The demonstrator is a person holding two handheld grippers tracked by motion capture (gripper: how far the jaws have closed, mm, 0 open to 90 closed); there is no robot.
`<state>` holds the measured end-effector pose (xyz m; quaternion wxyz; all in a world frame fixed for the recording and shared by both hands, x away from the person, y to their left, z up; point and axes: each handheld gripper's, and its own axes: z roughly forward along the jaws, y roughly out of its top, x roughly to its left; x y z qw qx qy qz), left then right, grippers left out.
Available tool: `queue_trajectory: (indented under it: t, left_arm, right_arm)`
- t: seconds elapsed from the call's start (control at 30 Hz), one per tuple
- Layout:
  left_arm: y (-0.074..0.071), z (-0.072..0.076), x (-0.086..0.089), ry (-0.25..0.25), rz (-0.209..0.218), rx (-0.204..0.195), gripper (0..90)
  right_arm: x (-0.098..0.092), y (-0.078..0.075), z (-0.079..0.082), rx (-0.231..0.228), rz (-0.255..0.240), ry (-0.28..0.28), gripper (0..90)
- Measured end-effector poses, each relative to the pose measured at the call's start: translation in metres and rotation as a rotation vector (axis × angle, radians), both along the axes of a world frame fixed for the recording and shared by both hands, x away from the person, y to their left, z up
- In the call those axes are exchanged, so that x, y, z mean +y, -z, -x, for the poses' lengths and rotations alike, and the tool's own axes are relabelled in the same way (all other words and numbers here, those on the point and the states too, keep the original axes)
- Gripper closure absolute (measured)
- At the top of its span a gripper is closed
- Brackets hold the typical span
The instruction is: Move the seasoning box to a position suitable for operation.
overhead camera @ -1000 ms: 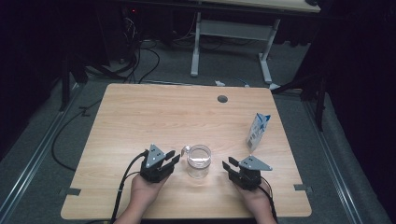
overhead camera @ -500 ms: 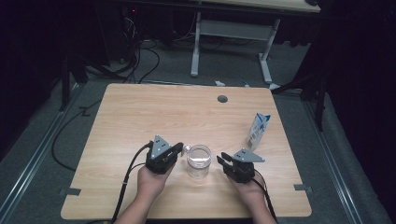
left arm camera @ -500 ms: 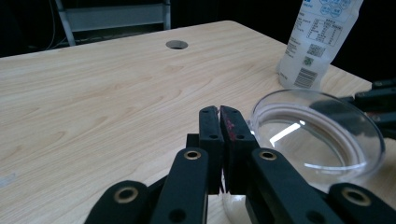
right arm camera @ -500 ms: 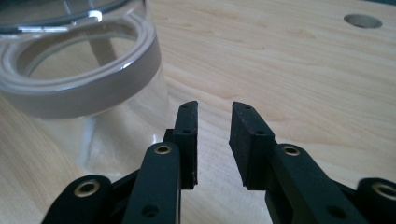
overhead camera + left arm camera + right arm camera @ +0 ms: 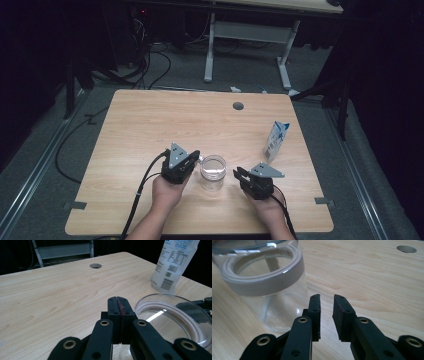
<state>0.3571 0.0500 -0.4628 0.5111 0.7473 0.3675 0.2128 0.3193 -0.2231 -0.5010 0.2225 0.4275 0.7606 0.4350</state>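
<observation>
A clear glass jar (image 5: 213, 173) with a pale band round its neck and a transparent lid stands upright near the front edge of the wooden worktop (image 5: 150, 120), between the two hands. In the high view the left hand-held gripper (image 5: 192, 159) sits just beside the jar on its left, carried by the person's left hand (image 5: 165, 192), a black cable trailing off the front edge of the worktop. Its jaws are pressed flat together with nothing between them (the left gripper view shows only a thin reddish seam where the pads meet), and the jar's lid rim lies just to the right of them there; whether the jaw tips touch the glass cannot be told. The right hand-held gripper (image 5: 237, 173) lies on the jar's other side, near it but apart from it, held by the right hand (image 5: 267, 207). Its jaws have just been closing, yet a narrow gap remains between the pads in the right gripper view, with bare wood showing through and nothing caught in it; the jar stands to the left of those jaws. Farther back toward the right edge, well apart from the jar, an upright white and blue pouch (image 5: 276, 140) stands, and a round cable hole (image 5: 238, 106) sits near the far edge.
</observation>
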Motion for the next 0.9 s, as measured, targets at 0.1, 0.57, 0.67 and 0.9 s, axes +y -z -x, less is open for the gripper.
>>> queue_trajectory:
  t: [0.1, 0.57, 0.67, 0.9]
  left_arm:
    - [-0.0007, 0.0012, -0.0009, 0.005, 0.009, -0.006, 89.8]
    - [0.0017, 0.0007, -0.0040, 0.007, 0.008, -0.017, 90.0]
    - [0.0024, 0.0011, -0.0048, 0.008, 0.004, -0.016, 90.0]
    - [0.0030, 0.0015, -0.0049, 0.007, 0.006, -0.020, 90.0]
  right_arm:
    - [0.0001, -0.0012, 0.0010, -0.014, 0.001, -0.005, 76.9]
    - [0.0000, -0.0047, 0.0045, -0.030, -0.001, -0.016, 84.7]
    - [0.0000, -0.0048, 0.0047, -0.031, -0.002, -0.019, 85.4]
    - [0.0018, -0.0069, 0.0063, -0.042, 0.005, -0.032, 87.7]
